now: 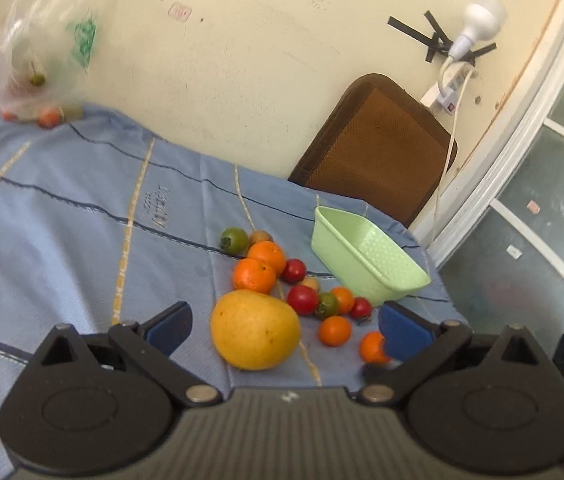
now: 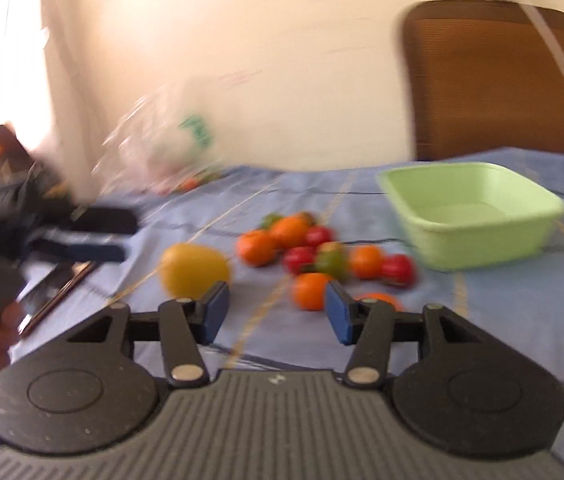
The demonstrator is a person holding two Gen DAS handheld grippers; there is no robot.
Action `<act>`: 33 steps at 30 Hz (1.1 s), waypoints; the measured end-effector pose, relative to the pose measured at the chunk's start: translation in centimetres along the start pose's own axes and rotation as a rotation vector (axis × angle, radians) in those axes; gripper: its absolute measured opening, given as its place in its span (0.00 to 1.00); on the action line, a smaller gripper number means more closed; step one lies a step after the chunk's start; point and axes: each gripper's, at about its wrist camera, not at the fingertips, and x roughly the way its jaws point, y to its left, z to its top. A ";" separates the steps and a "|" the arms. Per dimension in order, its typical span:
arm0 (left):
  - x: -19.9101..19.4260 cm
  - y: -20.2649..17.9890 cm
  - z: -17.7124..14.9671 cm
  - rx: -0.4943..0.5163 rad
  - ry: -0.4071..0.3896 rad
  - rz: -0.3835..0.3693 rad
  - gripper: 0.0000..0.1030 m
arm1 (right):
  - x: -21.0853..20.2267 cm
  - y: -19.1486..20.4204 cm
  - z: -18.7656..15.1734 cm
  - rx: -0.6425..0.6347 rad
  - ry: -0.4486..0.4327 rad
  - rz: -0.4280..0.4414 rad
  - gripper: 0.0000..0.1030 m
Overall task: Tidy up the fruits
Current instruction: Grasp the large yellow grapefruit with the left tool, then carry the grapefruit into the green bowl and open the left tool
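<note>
1. Tabletop: covered in blue woven cloth with yellow and dark stripes.
2. Basin: pale green plastic, rectangular, dimpled floor, empty, upright.
3. Fruits: small round orange, red and green pieces, smooth-skinned, clustered just beside the basin.
4. Large yellow fruit: rounded, smooth, near the basin on the cluster's far side.
5. Left hand-held gripper: blue pads wide apart, nothing gripped.
6. Right hand-held gripper: jaws partly apart, empty; view blurred.
7. Clear plastic bag: crinkled, well apart from the basin.
</note>
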 end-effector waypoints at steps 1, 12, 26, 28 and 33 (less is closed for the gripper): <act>0.3 0.2 0.2 -0.010 0.008 -0.002 1.00 | 0.8 0.3 0.2 -0.012 0.016 0.029 0.67; 3.8 -0.6 0.5 0.038 0.115 0.116 0.56 | 6.6 0.4 1.8 0.076 0.129 0.175 0.63; 18.9 -14.6 5.2 0.241 0.169 -0.117 0.65 | 0.0 -12.0 5.7 0.006 -0.098 -0.281 0.63; 21.1 -14.9 4.8 0.230 0.203 -0.097 0.65 | 1.1 -13.7 5.9 0.023 -0.067 -0.291 0.63; 23.3 -15.0 4.2 0.231 0.245 -0.055 0.70 | 2.4 -15.1 5.5 0.023 -0.044 -0.289 0.63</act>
